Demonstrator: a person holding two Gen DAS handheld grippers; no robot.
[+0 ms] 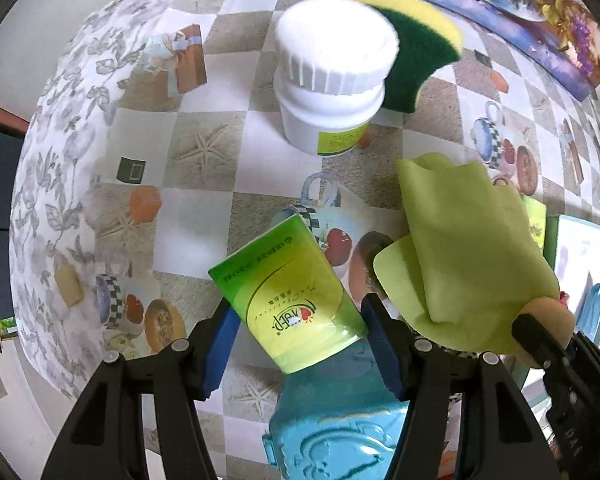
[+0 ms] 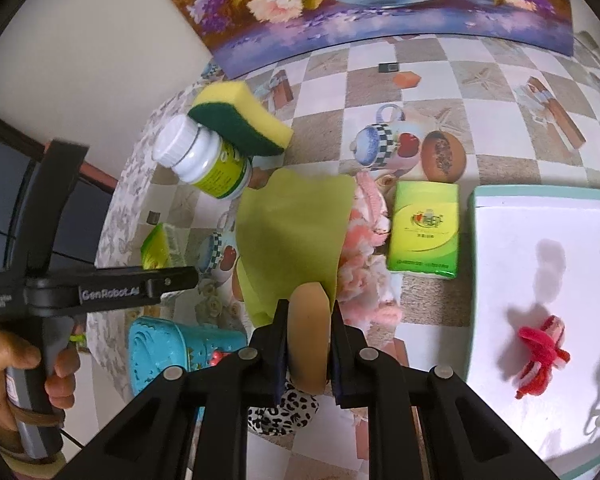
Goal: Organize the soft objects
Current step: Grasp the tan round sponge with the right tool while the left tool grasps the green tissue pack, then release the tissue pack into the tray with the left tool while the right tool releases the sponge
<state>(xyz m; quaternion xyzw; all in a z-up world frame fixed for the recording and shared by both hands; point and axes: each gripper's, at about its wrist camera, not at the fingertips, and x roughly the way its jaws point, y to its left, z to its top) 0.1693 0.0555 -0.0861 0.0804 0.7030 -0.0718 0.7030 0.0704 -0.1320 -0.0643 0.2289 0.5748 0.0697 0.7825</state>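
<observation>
- Desk (image 2: 452, 76) – one, under a checked cloth printed with cups and fruit; a flower picture (image 2: 380, 4) stands at its far edge.
- White tray (image 2: 500, 200) – one, at the desk's right end, teal-rimmed; a single red knitted piece (image 2: 542, 354) lies in it.
- Blue plastic basket (image 1: 332, 436) – one, at the desk's near edge, below the left tongs.
- Lime-green cloth (image 2: 292, 232) – one, hanging from the right tongs, above and partly hiding the pink fluffy cloth (image 2: 370, 216) on the desk.
- Green tissue packs – two: one (image 1: 292, 296) in the left tongs, one (image 2: 424, 232) lying flat just left of the tray.
- Sponge (image 2: 240, 120) – one, yellow with a dark green scouring face, leaning on the bottle.
- White bottle (image 1: 332, 80) – one, ribbed cap, green label, upright near the desk's left edge.
- Leopard-print item (image 2: 284, 408) – one, only partly seen under the right tongs.
- Left tongs (image 1: 296, 352) – about half open, blue pads against either side of the tissue pack, which is lifted clear of the desk.
- Right tongs (image 2: 310, 344) – nearly closed, pinching a tan foam-like piece (image 2: 308, 340) with the cloth's edge caught alongside it.
- Hand (image 2: 4, 376) – one seen, on the left tongs' handle.
</observation>
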